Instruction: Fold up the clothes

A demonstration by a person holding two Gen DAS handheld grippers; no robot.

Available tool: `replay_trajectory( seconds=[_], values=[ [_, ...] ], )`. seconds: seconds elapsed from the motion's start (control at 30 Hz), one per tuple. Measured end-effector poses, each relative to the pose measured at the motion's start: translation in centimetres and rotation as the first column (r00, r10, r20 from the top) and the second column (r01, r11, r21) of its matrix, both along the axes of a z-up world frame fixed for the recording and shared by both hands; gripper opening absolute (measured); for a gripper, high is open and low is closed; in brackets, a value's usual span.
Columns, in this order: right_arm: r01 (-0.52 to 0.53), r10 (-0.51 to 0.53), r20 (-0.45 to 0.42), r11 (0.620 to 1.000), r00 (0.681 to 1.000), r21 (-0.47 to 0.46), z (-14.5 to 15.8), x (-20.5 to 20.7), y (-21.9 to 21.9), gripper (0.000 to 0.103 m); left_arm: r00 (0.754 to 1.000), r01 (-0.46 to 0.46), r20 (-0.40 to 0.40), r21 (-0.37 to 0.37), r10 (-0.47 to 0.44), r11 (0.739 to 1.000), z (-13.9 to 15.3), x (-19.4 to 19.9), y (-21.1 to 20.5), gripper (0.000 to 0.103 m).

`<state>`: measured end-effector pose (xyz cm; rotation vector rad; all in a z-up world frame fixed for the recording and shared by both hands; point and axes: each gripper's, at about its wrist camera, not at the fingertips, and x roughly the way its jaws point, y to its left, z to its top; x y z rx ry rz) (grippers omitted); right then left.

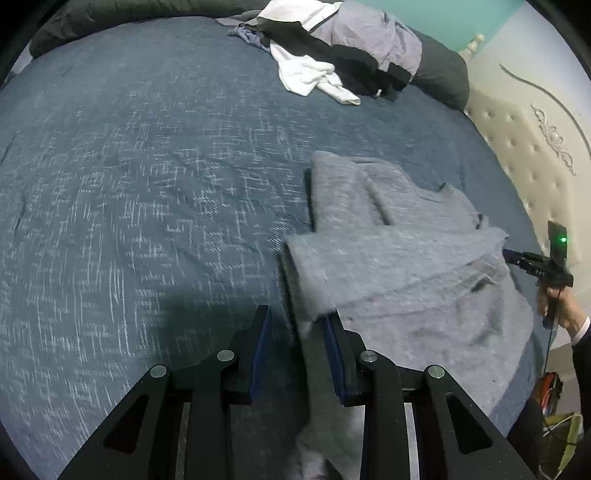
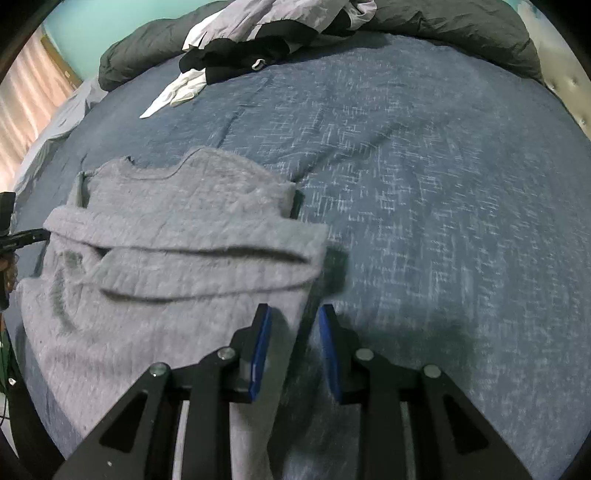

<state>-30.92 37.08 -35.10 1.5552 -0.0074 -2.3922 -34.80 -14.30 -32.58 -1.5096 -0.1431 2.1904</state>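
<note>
A: Your left gripper (image 1: 297, 314) stands parted; the grey sweater's (image 1: 406, 258) edge runs loose between the blue pads, unpinched.

B: And your right gripper (image 2: 294, 314)?

A: Released too, the sweater's opposite edge lying slack in its gap. Ahead of both claws the sweater lies on the blue bedspread (image 1: 147, 184), one fold already laid across it.

B: Farther out?

A: A heap of clothes (image 1: 332, 55) by the dark pillows (image 2: 461, 33).

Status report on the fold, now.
Left gripper and right gripper open, sweater edge between jaws. Grey sweater part-folded on the bed. Clothes pile lies clear.
</note>
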Motion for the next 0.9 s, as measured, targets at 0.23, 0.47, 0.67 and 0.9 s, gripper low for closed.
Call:
replay_trajectory(
  seconds=[0.23, 0.47, 0.67, 0.9],
  values=[
    [0.050, -0.051, -0.081, 0.999, 0.995, -0.013, 1.0, -2.7, 0.3, 0.021, 0.997, -0.055, -0.051, 0.071, 0.059, 0.996, 0.5, -3.4, -0.1, 0.031],
    [0.180, -0.187, -0.084, 0.980, 0.979, -0.085, 2.1, -5.2, 2.8, 0.021, 0.976, -0.204, -0.031, 0.200, 0.214, 0.958, 1.1, -6.4, -1.8, 0.031],
    [0.182, -0.191, -0.029, 0.964, 0.981, -0.194, 1.7, -4.2, 3.9, 0.028, 0.983, -0.176, -0.017, 0.203, 0.184, 0.963, 0.8, -6.0, -1.7, 0.044],
    [0.205, -0.209, 0.019, 0.933, 0.978, -0.296, 0.6, -4.2, 3.9, 0.033, 0.991, -0.134, 0.003, 0.221, 0.137, 0.966, -1.1, -5.2, -0.4, 0.049]
  ],
)
